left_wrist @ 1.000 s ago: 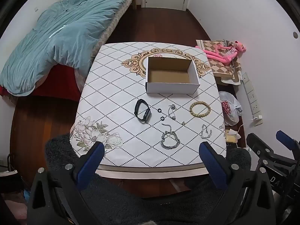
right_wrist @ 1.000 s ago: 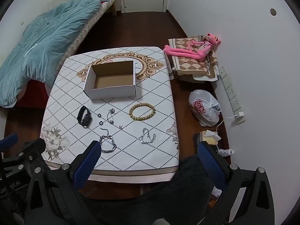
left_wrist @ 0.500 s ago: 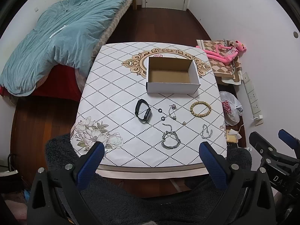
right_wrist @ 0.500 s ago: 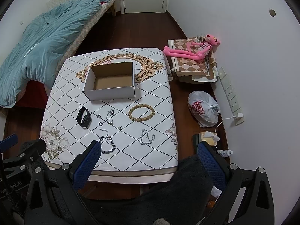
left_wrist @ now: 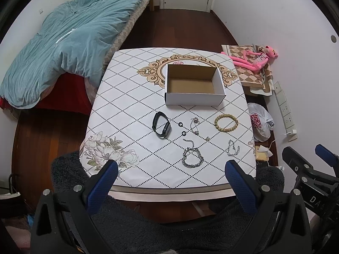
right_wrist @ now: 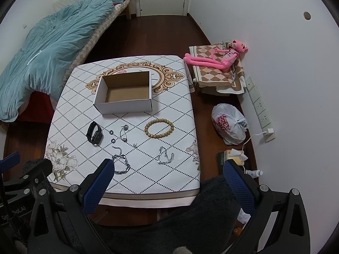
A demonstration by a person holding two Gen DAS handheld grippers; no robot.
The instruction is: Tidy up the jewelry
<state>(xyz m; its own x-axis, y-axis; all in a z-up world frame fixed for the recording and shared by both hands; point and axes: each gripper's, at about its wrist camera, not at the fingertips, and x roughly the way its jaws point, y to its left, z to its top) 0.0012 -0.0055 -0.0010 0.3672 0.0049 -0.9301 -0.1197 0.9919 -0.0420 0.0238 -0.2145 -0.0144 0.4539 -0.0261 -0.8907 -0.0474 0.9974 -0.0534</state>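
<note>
An empty white cardboard box point(left_wrist: 194, 84) point(right_wrist: 125, 94) stands open at the far middle of the patterned table point(left_wrist: 127, 110) point(right_wrist: 173, 97). In front of it lie a black watch point(left_wrist: 161, 124) point(right_wrist: 94, 134), two small dark rings point(left_wrist: 184, 133) point(right_wrist: 113, 140), a thin silver chain point(left_wrist: 195, 125) point(right_wrist: 124, 133), a wooden bead bracelet point(left_wrist: 226, 122) point(right_wrist: 159, 128), a thick silver chain bracelet point(left_wrist: 192, 158) point(right_wrist: 121, 164) and another silver bracelet point(left_wrist: 233, 149) point(right_wrist: 165, 158). My left gripper point(left_wrist: 169, 176) and right gripper point(right_wrist: 167, 176) hover open above the near table edge, holding nothing.
A bed with a teal duvet point(left_wrist: 63, 46) flanks the table's left. On the right floor sit a pink plush toy point(right_wrist: 220, 59) on a checkered cushion, a plastic bag point(right_wrist: 229, 122) and a wall power strip point(right_wrist: 259, 108). A dark fuzzy seat point(left_wrist: 169, 222) lies below the grippers.
Both grippers have shifted only slightly; the view of the table has crept a little. The jewelry and box have not moved.
</note>
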